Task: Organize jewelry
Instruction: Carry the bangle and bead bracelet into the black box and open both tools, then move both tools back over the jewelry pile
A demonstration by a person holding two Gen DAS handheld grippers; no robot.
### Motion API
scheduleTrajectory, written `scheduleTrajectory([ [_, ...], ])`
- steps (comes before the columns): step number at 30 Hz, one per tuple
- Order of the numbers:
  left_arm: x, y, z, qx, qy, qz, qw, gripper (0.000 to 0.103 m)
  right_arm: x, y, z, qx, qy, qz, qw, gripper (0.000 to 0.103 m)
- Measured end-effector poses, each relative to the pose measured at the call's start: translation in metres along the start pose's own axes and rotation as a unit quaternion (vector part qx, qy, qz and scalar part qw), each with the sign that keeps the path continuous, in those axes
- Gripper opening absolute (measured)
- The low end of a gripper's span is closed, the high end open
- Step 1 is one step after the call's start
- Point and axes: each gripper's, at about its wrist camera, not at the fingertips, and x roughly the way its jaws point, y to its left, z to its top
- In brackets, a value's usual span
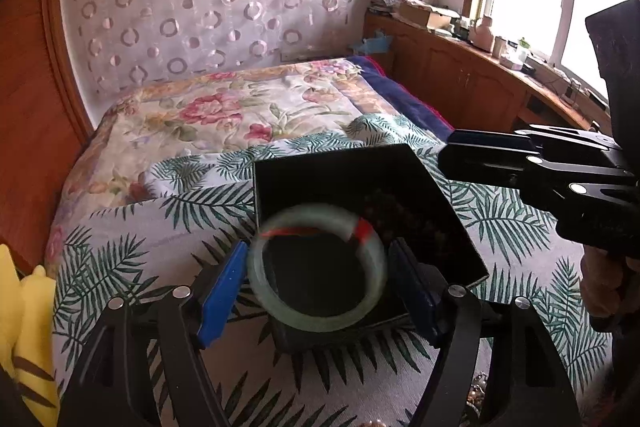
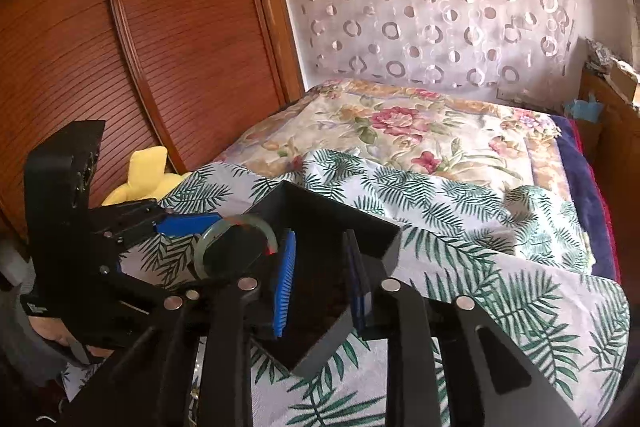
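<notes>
A pale green bangle with a red thread on it hangs blurred between the blue pads of my left gripper. The jaws stand wide, with a narrow gap at each side of the ring, so the pads do not press on it. Right below it lies an open black box on the bed, with something dark and beaded inside. In the right wrist view the bangle tilts over the box's left edge. My right gripper hovers over the box with its pads slightly apart and nothing between them; it also shows at the box's far right corner.
The box rests on a palm-leaf cloth spread over a floral quilt. A yellow plush toy lies at the left by a wooden wardrobe. A cluttered wooden cabinet runs under the window. A hand holds the right gripper.
</notes>
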Motion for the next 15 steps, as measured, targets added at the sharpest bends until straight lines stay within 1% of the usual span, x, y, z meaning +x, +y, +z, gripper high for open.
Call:
scheduleTrajectory([
  [1, -0.004, 0.0, 0.0, -0.001, -0.006, 0.0, 1.0, 0.078, -0.004, 0.0, -0.001, 0.0, -0.002, -0.003, 1.0, 0.027],
  [4, -0.016, 0.001, -0.003, -0.002, -0.015, -0.001, 0.9999, 0.078, -0.016, 0.001, -0.005, 0.003, -0.007, -0.012, 1.0, 0.026],
  [6, -0.025, 0.002, -0.007, -0.002, -0.022, 0.001, 0.9997, 0.082, -0.024, 0.004, -0.01, 0.003, -0.009, -0.018, 1.0, 0.026],
  [8, -0.036, 0.0, -0.013, -0.003, -0.031, 0.001, 0.9995, 0.087, -0.032, 0.009, -0.017, 0.002, -0.01, -0.024, 1.0, 0.026],
  [15, -0.073, -0.001, -0.05, -0.005, -0.051, 0.012, 0.9986, 0.095, -0.064, 0.032, -0.062, 0.01, -0.014, -0.036, 0.999, 0.027],
])
